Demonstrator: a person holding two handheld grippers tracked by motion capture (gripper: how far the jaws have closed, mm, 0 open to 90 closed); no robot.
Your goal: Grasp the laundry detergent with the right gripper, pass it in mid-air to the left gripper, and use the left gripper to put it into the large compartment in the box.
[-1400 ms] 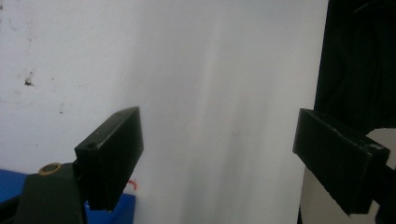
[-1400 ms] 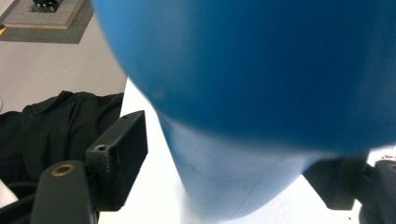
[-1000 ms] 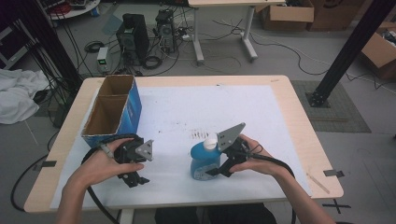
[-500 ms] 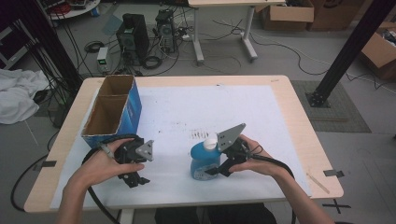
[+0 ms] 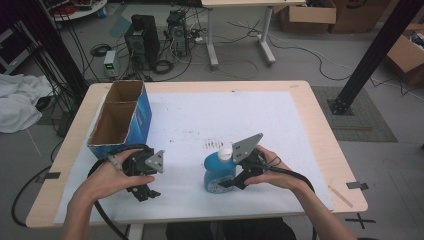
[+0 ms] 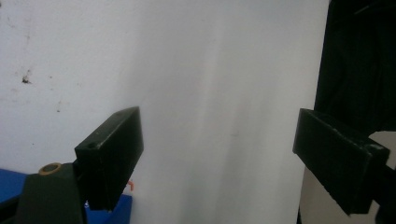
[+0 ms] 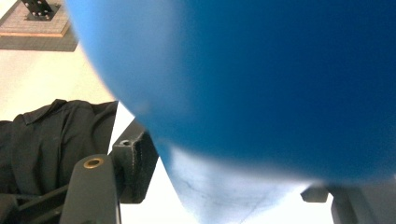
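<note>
My right gripper (image 5: 227, 181) has just been closing its jaws around the blue bottle (image 5: 218, 171), gripping it upright. My left gripper (image 5: 145, 192) gapes wide over the white sheet (image 5: 200, 125).

We hold our left gripper (image 5: 142, 187) low at the near left of the table, hand (image 5: 107, 175) wrapped over its body, jaws spread wide with nothing between them. Our right gripper (image 5: 226, 181) points leftward, its grey plate tilted up, right hand (image 5: 272, 172) behind it. Its jaws have just been closing around the blue bottle (image 5: 219, 170) that sits between them.
</note>
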